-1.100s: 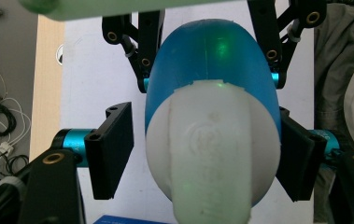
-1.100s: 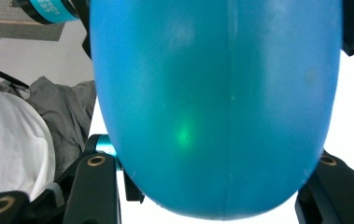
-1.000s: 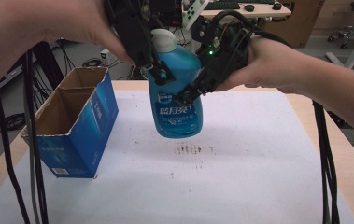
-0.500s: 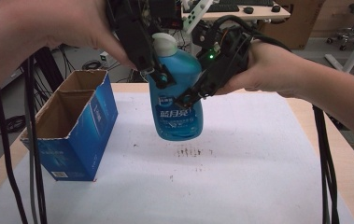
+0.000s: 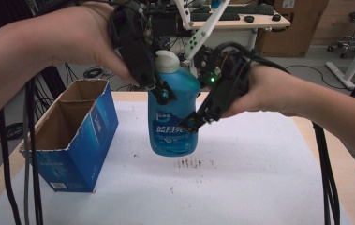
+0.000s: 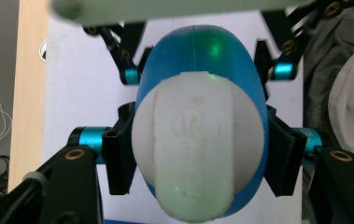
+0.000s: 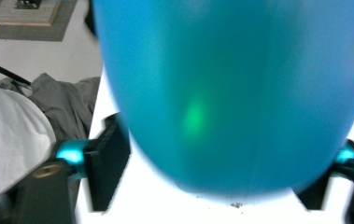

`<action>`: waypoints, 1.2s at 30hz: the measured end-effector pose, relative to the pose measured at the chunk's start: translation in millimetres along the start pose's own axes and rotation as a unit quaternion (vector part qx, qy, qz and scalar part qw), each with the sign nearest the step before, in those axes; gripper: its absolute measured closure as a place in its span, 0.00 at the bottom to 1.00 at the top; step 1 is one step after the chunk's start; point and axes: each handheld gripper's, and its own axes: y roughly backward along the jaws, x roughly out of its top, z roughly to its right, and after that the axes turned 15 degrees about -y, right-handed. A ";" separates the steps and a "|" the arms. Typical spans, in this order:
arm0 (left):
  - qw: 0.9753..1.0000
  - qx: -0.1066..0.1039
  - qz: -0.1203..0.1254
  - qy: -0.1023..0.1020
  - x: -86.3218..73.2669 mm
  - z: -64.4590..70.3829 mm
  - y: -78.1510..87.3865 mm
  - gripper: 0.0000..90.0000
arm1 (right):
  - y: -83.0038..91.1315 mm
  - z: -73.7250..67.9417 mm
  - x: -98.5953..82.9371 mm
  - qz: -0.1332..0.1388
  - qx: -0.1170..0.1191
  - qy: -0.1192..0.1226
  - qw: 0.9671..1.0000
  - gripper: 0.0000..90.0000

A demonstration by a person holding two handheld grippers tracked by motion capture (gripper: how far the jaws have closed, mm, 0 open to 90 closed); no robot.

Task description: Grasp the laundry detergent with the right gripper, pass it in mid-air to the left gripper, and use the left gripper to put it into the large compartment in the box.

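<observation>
Left tool (image 5: 162, 92) clamped on bottle (image 5: 174, 117) just under the white cap (image 5: 168, 61); pads (image 6: 118, 161) pressed against both sides of the neck in left gripper view. Right tool (image 5: 191, 123) pinching the blue body lower down, jaws flanking the bulge in right gripper view. Bottle upright, held clear above the white sheet (image 5: 240, 178) on the desk (image 5: 306, 129), just right of the open blue box (image 5: 72, 136), apart from it. Box empty, two compartments, opening up.

Step in hand, by judgement: two-tool carry of bottle, likely toward box. Next move calls for shifting left over a compartment, keeping the bottle vertical, then lowering with both grips held until the base seats. Risk: slippery body sliding in the right tool.
</observation>
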 end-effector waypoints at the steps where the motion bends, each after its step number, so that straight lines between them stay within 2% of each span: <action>1: 1.000 -0.001 -0.001 0.003 -2.3 0.3 1.1 0.43 | 0.0 1.0 -7.5 -0.006 -0.006 0.000 1.000 0.24; 3: 1.000 -0.002 -0.003 0.002 -3.9 0.1 2.6 0.43 | 0.5 1.8 -10.1 -0.010 -0.012 -0.002 1.000 0.21; 4: 1.000 -0.001 -0.002 0.007 -6.2 0.6 4.9 0.43 | 2.0 5.7 -18.7 -0.017 -0.032 -0.021 0.999 0.14; 6: 1.000 0.001 -0.002 0.009 -7.2 1.5 6.3 0.43 | 3.6 8.0 -22.9 -0.018 -0.038 -0.024 0.999 0.14; 9: 1.000 0.009 -0.001 0.016 -11.3 4.0 11.8 0.43 | 12.2 16.5 -39.3 -0.020 -0.052 -0.043 0.998 0.14; 10: 1.000 0.012 0.004 0.024 -13.0 5.4 13.5 0.43 | 12.2 16.5 -39.3 -0.020 -0.052 -0.043 0.998 0.14; 11: 0.999 0.012 0.002 0.031 -17.7 6.6 18.9 0.43 | 16.1 19.8 -47.9 -0.029 -0.058 -0.053 0.996 0.14; 12: 0.999 0.012 0.002 0.031 -17.7 6.6 18.9 0.43 | 16.1 19.8 -47.9 -0.029 -0.058 -0.053 0.996 0.14; 13: 0.999 0.018 0.004 0.039 -22.7 8.8 24.3 0.43 | 20.3 22.1 -57.3 -0.041 -0.076 -0.059 0.995 0.14; 18: 0.997 0.033 0.004 0.075 -38.8 15.6 39.6 0.43 | 33.0 32.0 -80.8 -0.066 -0.105 -0.090 0.988 0.14; 19: 0.997 0.033 0.004 0.075 -38.8 15.6 39.6 0.43 | 35.8 33.9 -85.2 -0.066 -0.112 -0.097 0.987 0.14; 20: 0.996 0.036 0.001 0.079 -42.5 17.2 43.2 0.43 | 35.8 33.9 -85.2 -0.066 -0.112 -0.097 0.987 0.14; 21: 0.995 0.046 0.000 0.093 -49.9 20.8 50.9 0.43 | 42.5 38.6 -93.4 -0.061 -0.115 -0.113 0.985 0.14; 23: 0.994 0.051 -0.001 0.099 -53.6 22.7 55.2 0.43 | 45.9 40.7 -97.3 -0.057 -0.118 -0.118 0.984 0.14; 27: 0.989 0.073 -0.002 0.130 -70.2 29.5 74.1 0.43 | 59.1 48.6 -111.8 -0.050 -0.136 -0.143 0.979 0.14; 28: 0.989 0.073 -0.002 0.130 -70.2 29.5 74.1 0.43 | 59.1 48.6 -111.8 -0.050 -0.136 -0.143 0.979 0.14; 29: 0.984 0.089 -0.005 0.151 -79.7 33.6 84.5 0.43 | 62.4 50.1 -115.2 -0.047 -0.139 -0.148 0.978 0.14; 30: 0.982 0.096 -0.008 0.162 -84.0 35.2 88.7 0.43 | 69.0 54.2 -122.2 -0.047 -0.153 -0.156 0.975 0.14; 31: 0.980 0.102 -0.012 0.171 -88.5 36.5 92.7 0.43 | 71.7 55.5 -125.1 -0.048 -0.158 -0.161 0.973 0.14; 36: 0.967 0.129 -0.030 0.218 -110.3 41.8 105.1 0.43 | 81.3 61.9 -136.4 -0.048 -0.172 -0.175 0.968 0.14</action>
